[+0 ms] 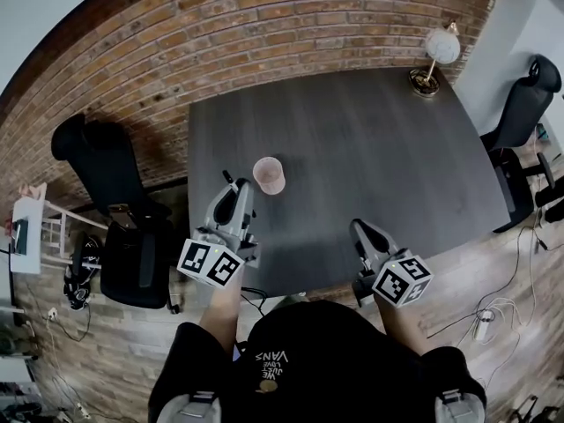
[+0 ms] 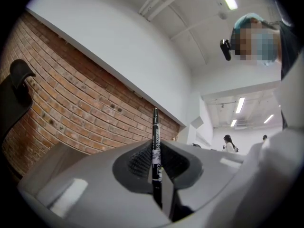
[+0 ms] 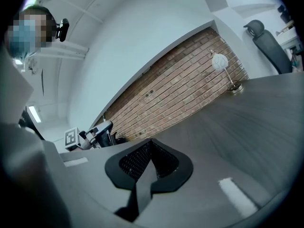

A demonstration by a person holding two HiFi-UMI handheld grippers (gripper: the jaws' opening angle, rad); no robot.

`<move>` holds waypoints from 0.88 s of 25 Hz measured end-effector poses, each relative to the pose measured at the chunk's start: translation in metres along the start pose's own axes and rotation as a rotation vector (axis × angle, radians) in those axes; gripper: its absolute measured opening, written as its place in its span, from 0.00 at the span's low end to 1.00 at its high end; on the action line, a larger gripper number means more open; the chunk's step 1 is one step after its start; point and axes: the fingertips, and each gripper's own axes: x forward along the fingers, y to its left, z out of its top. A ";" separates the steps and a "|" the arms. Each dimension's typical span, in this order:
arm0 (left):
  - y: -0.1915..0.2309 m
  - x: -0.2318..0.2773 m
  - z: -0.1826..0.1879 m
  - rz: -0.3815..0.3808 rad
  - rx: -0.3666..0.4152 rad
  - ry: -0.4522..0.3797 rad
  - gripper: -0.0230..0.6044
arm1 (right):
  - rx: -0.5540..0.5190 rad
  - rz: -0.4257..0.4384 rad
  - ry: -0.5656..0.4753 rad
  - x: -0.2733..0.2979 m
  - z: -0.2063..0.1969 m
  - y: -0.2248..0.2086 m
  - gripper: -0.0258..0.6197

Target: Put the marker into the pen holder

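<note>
Marker (image 2: 155,144) is pinched low on its barrel by the left gripper (image 1: 231,185), jaws clamped onto it. It is judged light, stiff and slick, so a mid-barrel hold is advised. Pen holder (image 1: 269,175) is seen just beside on the table (image 1: 379,148). The right gripper (image 1: 360,233) is seen closed on nothing.

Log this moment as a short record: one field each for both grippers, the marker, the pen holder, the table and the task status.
left gripper: shut on the marker, at the table's near left edge
marker: black with white print, one end sticking out past the jaws
right gripper: shut, nothing between its jaws
pen holder: pink cup, upright on the table, just beyond the left gripper and apart from it
table: dark top, lamp at the far right corner
task status: marker not yet in the pen holder
</note>
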 end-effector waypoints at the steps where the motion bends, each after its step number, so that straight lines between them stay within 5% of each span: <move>1: 0.002 0.005 0.002 -0.011 0.002 0.001 0.17 | 0.002 -0.006 -0.002 0.002 0.000 -0.001 0.04; 13: 0.025 0.068 0.004 -0.116 0.001 -0.011 0.17 | 0.043 -0.086 0.010 0.014 -0.007 -0.021 0.04; 22: 0.070 0.101 -0.063 -0.111 0.049 0.083 0.17 | 0.082 -0.127 0.025 0.017 -0.015 -0.028 0.04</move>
